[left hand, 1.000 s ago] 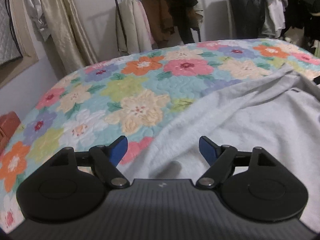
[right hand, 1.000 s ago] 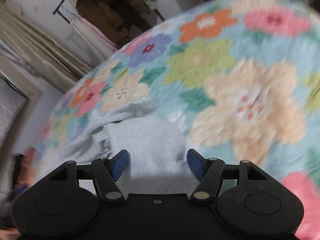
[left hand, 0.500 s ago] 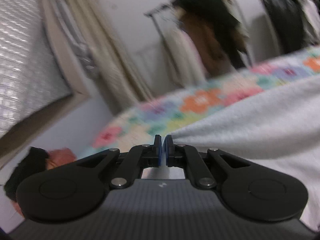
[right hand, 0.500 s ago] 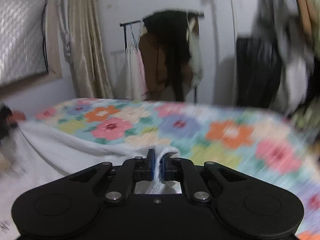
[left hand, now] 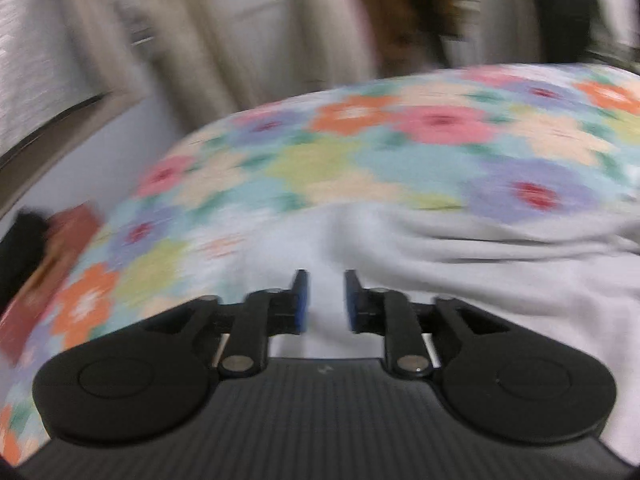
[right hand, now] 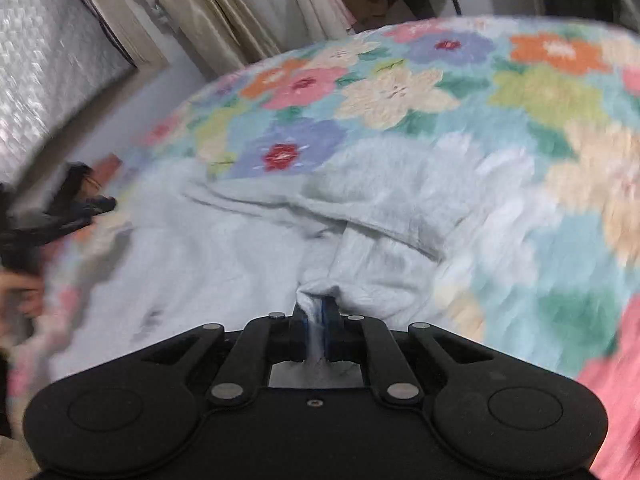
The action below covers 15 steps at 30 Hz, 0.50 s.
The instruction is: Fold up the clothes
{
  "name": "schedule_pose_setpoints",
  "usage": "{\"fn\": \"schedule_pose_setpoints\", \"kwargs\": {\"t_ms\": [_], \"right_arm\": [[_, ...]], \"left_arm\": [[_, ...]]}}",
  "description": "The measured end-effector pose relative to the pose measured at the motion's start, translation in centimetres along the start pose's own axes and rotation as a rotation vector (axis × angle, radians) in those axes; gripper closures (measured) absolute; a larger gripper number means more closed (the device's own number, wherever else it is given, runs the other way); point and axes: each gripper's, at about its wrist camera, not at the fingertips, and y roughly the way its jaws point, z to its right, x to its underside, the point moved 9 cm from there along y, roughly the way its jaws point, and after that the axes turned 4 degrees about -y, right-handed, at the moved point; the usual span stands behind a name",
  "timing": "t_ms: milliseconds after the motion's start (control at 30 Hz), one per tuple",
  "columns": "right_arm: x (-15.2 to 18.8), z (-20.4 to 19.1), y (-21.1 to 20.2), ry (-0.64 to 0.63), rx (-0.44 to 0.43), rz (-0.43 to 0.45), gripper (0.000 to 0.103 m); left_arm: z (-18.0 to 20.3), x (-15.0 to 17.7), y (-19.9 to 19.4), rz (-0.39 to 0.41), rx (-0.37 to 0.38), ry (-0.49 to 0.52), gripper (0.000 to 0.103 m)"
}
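A light grey garment (left hand: 460, 264) lies spread and wrinkled on a bed with a floral quilt (left hand: 360, 152). My left gripper (left hand: 323, 300) hangs just above the garment's near part, its blue-padded jaws a small gap apart with nothing between them. In the right wrist view the garment (right hand: 280, 232) shows a folded flap at its middle. My right gripper (right hand: 318, 316) is shut on a bunched edge of the garment. The left gripper also shows at the left edge of that view (right hand: 76, 208). The left wrist view is blurred by motion.
The quilt (right hand: 520, 92) covers the whole bed. Beige curtains (right hand: 208, 20) and hanging clothes (left hand: 400, 28) stand behind the bed's far edge. A padded grey panel (right hand: 44, 92) is at left. A reddish-brown object (left hand: 48, 264) sits off the bed's left side.
Both grippers closed on the garment half a second ago. Since then my left gripper has opened and let go, and both have come down toward the bed. The right stays shut on the cloth.
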Motion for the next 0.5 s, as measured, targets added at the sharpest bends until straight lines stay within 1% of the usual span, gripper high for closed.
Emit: {"fn": "schedule_pose_setpoints", "kwargs": {"t_ms": [33, 100, 133, 233, 267, 333, 367, 433, 467, 500], "right_arm": [[-0.6, 0.3, 0.1, 0.014, -0.008, 0.006, 0.094], [-1.4, 0.5, -0.5, 0.041, -0.034, 0.037, 0.094], [-1.6, 0.5, -0.6, 0.038, -0.034, 0.039, 0.094], [-0.4, 0.9, -1.0, 0.057, -0.032, 0.029, 0.094], [-0.3, 1.4, -1.2, 0.073, -0.032, 0.028, 0.094], [-0.6, 2.3, -1.6, 0.097, -0.027, 0.041, 0.094], [-0.8, 2.7, -1.8, 0.108, -0.023, 0.051, 0.094], [-1.0, 3.7, -2.5, 0.123, -0.012, 0.065, 0.094], [-1.0, 4.3, -2.7, 0.129, -0.001, 0.066, 0.094], [-0.9, 4.9, -3.0, 0.136, 0.010, 0.067, 0.094]], "left_arm": [[2.5, -0.6, -0.4, 0.017, 0.057, 0.038, 0.049], [6.9, -1.8, -1.2, 0.053, 0.164, 0.120, 0.048], [9.5, -2.3, -1.6, 0.065, 0.226, 0.174, 0.048], [16.6, -3.0, -2.7, 0.091, 0.382, 0.324, 0.048], [18.7, -3.1, -2.9, 0.101, 0.412, 0.371, 0.048], [22.7, -3.4, -2.7, 0.122, 0.429, 0.473, 0.048], [24.1, -3.5, -2.4, 0.126, 0.425, 0.512, 0.048], [26.4, -3.6, -1.7, 0.125, 0.427, 0.556, 0.047], [27.1, -3.7, -1.2, 0.112, 0.442, 0.559, 0.047], [27.7, -3.7, -0.8, 0.097, 0.460, 0.560, 0.045]]}}
